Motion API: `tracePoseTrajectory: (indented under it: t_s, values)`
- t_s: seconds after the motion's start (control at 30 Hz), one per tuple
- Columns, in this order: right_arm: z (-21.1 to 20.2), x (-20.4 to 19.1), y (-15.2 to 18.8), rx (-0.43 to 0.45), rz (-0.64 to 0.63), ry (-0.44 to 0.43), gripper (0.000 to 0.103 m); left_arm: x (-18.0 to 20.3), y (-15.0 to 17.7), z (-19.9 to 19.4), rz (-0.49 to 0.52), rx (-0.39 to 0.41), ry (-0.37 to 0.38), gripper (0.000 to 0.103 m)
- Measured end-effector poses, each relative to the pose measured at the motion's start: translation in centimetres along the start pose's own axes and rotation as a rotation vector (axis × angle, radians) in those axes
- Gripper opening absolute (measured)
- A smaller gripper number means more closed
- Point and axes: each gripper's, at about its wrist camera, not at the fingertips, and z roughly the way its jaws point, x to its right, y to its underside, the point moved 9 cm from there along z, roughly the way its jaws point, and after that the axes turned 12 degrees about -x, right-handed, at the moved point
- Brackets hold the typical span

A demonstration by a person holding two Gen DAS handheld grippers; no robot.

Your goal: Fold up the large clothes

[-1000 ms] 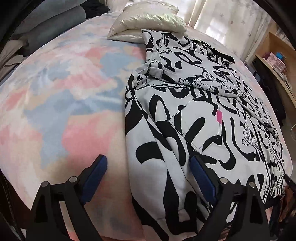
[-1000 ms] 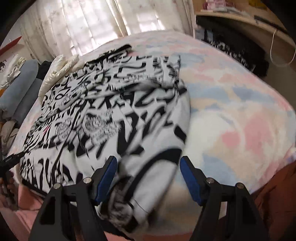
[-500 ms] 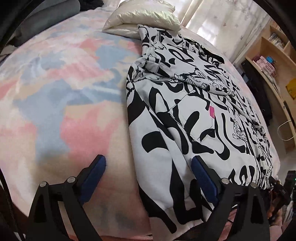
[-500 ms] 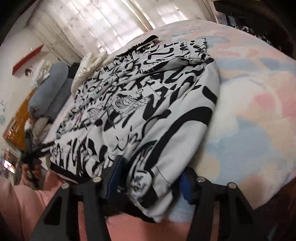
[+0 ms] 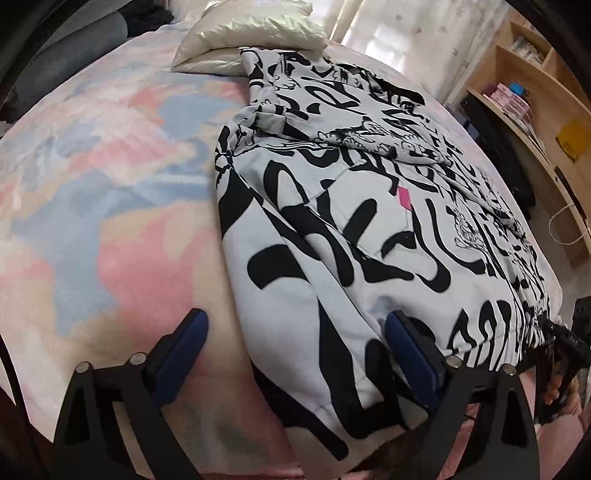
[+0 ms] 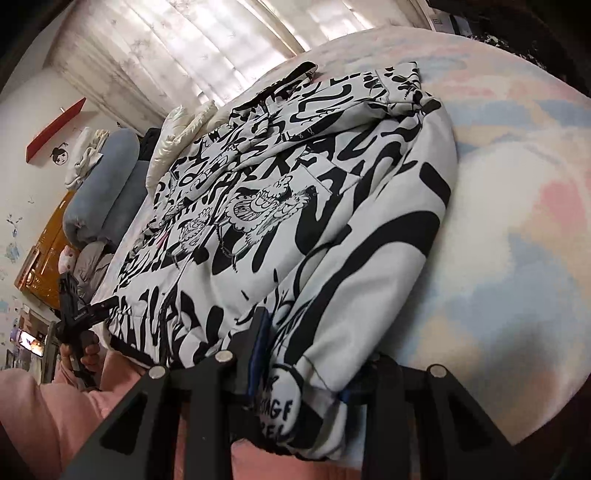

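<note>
A large black-and-white patterned hoodie (image 5: 369,206) lies spread on a bed with a pastel blanket (image 5: 110,184). My left gripper (image 5: 295,325) stands open over the hoodie's near left hem corner: its left finger is over the blanket and its right finger on the cloth. In the right wrist view the hoodie (image 6: 295,206) runs away from me. There my right gripper (image 6: 310,354) is closing on the near right hem corner, which is bunched between its jaws and hides the right pad. The left gripper (image 6: 74,306) shows at far left, held in a hand.
A cream pillow (image 5: 255,33) lies at the head of the bed beside the hoodie's hood. Grey bolsters (image 6: 103,177) line the far side. Wooden shelves (image 5: 535,92) stand past the bed's right edge. Pink-clad legs (image 6: 37,413) press against the near edge.
The right gripper's jaws have narrowed from wide apart to pinching the hem corner, and it has tilted lower. The left gripper stays wide open and has edged closer to the hem.
</note>
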Motion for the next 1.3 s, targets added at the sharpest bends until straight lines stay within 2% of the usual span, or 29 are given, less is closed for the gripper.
tracePoseTrajectory:
  t_s: [0.13, 0.17, 0.2, 0.23, 0.27, 0.3, 0.33, 0.37, 0.4, 0.53, 0.67, 0.83, 0.87, 1.0, 1.13, 1.17, 1.23, 1.3]
  values:
    - [0.6, 0.1, -0.5, 0.006, 0.03, -0.004, 0.032, -0.2, -0.1, 0.3, -0.024, 0.006, 0.023, 0.089]
    - [0.6, 0.0, -0.6, 0.011, 0.037, 0.0, 0.031, -0.1, -0.2, 0.3, -0.025, 0.007, 0.022, 0.081]
    - [0.6, 0.0, -0.7, 0.013, 0.039, 0.005, 0.031, 0.2, -0.3, 0.3, -0.02, 0.011, 0.03, 0.068]
    - [0.5, -0.2, -0.9, 0.016, 0.039, 0.011, 0.03, 0.6, -0.4, 0.2, -0.014, 0.012, 0.043, 0.059]
    - [0.3, -0.4, -1.0, 0.027, 0.034, 0.02, 0.026, 1.0, -0.4, 0.2, -0.008, 0.011, 0.059, 0.04]
    - [0.1, -0.6, -1.1, 0.034, 0.028, 0.027, 0.025, 1.5, -0.4, 0.1, -0.008, 0.01, 0.078, 0.028]
    - [-0.2, -0.8, -1.3, 0.043, 0.021, 0.036, 0.023, 1.7, -0.5, -0.1, -0.018, 0.012, 0.079, 0.023]
    - [-0.6, -1.2, -1.5, 0.058, 0.013, 0.043, 0.021, 1.8, -0.7, -0.4, -0.032, 0.017, 0.084, 0.011]
    - [-1.0, -1.5, -1.7, 0.071, 0.011, 0.041, 0.02, 2.1, -1.0, -0.9, -0.056, 0.023, 0.119, 0.008]
    - [-3.3, -2.3, -3.4, 0.13, 0.026, 0.029, 0.019, 3.4, -3.0, -4.0, -0.157, 0.087, 0.28, 0.005]
    - [-5.8, -3.9, -6.1, 0.201, 0.021, 0.004, 0.019, 4.9, -6.0, -7.4, -0.188, 0.165, 0.347, 0.004]
    - [-9.6, -4.8, -12.1, 0.32, 0.076, -0.08, 0.018, 4.4, -11.5, -10.0, -0.32, 0.228, 0.434, 0.004]
    - [-10.4, -4.8, -14.3, 0.349, 0.099, -0.116, 0.018, 4.2, -12.9, -10.4, -0.335, 0.246, 0.44, 0.004]
    - [-10.8, -4.3, -21.6, 0.394, 0.158, -0.166, 0.018, 4.3, -19.7, -10.3, -0.367, 0.295, 0.438, 0.004]
    - [-8.6, -3.3, -29.6, 0.407, 0.193, -0.174, 0.019, 4.5, -27.6, -8.0, -0.353, 0.312, 0.37, 0.005]
    - [-7.1, -2.6, -32.5, 0.4, 0.211, -0.169, 0.019, 4.3, -29.0, -7.4, -0.358, 0.311, 0.359, 0.008]
    - [-4.8, -1.3, -35.8, 0.385, 0.252, -0.16, 0.024, 3.7, -32.3, -4.7, -0.375, 0.286, 0.342, 0.016]
    - [-1.1, 0.5, -39.3, 0.323, 0.298, -0.137, 0.033, 2.9, -34.9, -1.8, -0.389, 0.25, 0.326, 0.037]
